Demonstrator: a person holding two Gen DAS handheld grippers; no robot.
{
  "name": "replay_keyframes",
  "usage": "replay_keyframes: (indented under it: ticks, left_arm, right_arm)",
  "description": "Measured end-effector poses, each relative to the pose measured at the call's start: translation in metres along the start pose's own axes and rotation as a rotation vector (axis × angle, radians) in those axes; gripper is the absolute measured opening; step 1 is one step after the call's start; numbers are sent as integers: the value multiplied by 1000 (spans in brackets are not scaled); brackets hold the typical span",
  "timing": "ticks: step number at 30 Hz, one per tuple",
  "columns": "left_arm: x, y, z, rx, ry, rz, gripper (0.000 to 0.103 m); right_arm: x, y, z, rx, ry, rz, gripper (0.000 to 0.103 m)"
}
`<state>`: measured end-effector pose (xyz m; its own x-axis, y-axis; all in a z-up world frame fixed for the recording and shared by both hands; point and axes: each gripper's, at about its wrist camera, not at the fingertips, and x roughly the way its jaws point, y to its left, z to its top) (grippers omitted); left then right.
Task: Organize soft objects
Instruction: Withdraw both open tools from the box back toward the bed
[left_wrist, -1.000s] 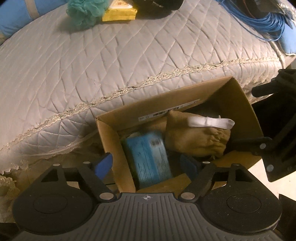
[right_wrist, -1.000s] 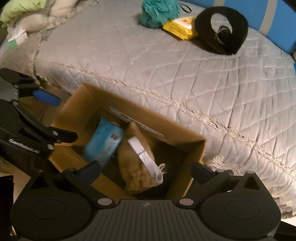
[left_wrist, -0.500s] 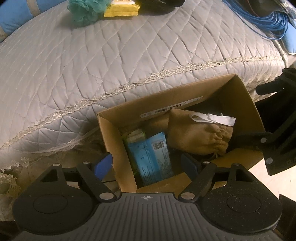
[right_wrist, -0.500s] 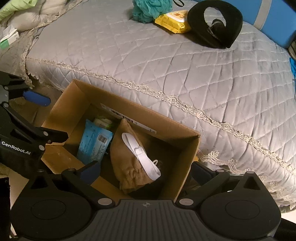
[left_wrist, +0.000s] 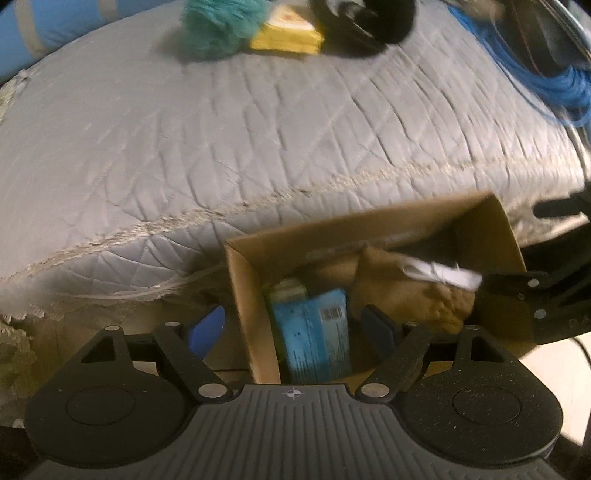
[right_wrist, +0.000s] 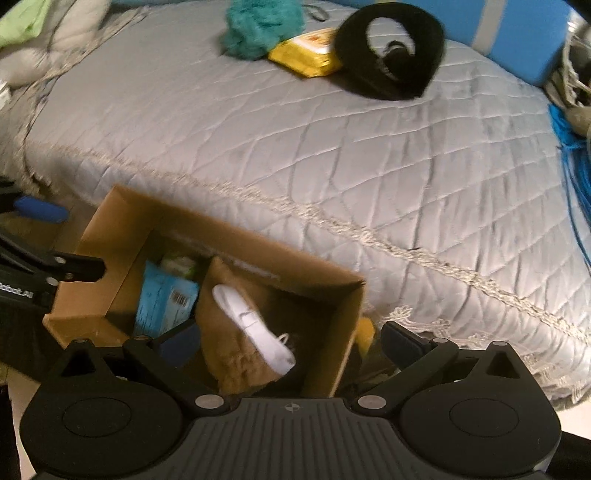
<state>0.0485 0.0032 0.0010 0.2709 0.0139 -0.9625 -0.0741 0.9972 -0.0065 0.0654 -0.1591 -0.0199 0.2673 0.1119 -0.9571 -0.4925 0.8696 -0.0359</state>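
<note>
An open cardboard box (left_wrist: 243, 280) (right_wrist: 110, 236) stands on the floor against the bed. In it lie a blue packet (left_wrist: 314, 332) (right_wrist: 162, 299), a tan pouch with a white strap (left_wrist: 402, 291) (right_wrist: 236, 350) and a small green-white pack (left_wrist: 288, 288). My left gripper (left_wrist: 293, 330) is open and empty above the box's near edge. My right gripper (right_wrist: 290, 343) is open and empty above the box's right part. On the bed's far side lie a teal pouf (left_wrist: 218, 29) (right_wrist: 262, 26), a yellow packet (left_wrist: 288, 37) (right_wrist: 306, 51) and a black neck pillow (left_wrist: 365, 26) (right_wrist: 391, 51).
The grey quilted bed (left_wrist: 221, 129) (right_wrist: 332, 147) fills the middle of both views. A blue cable coil (left_wrist: 554, 85) lies at its right side, also in the right wrist view (right_wrist: 576, 166). A blue bolster (right_wrist: 517, 37) lies at the back. Light clothes (right_wrist: 33, 44) lie far left.
Both grippers have pulled up and back from the box, so more of the bed shows. The blue packet, blurred a second ago, now lies still in the box.
</note>
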Motion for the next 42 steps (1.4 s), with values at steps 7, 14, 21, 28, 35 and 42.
replay_keyframes:
  ticks: [7, 14, 21, 28, 35, 42]
  left_arm:
    - [6, 25, 7, -167, 49, 20, 81]
    - [9, 46, 6, -312, 88, -41, 81]
    - [-15, 35, 16, -209, -93, 39, 81]
    - [-34, 31, 33, -141, -256, 95, 81]
    - [-23, 29, 50, -82, -283, 77, 81]
    - [-5, 40, 67, -109, -260, 98, 81]
  right_arm:
    - [1, -22, 4, 125, -5, -47, 103]
    - [-1, -33, 7, 193, -16, -72, 103]
    - [-7, -40, 23, 208, -94, -96, 103]
    - [-11, -49, 39, 170, -189, -157, 103]
    - [-3, -57, 53, 139, -216, -190, 103]
    - [5, -64, 65, 120, -239, -199, 103]
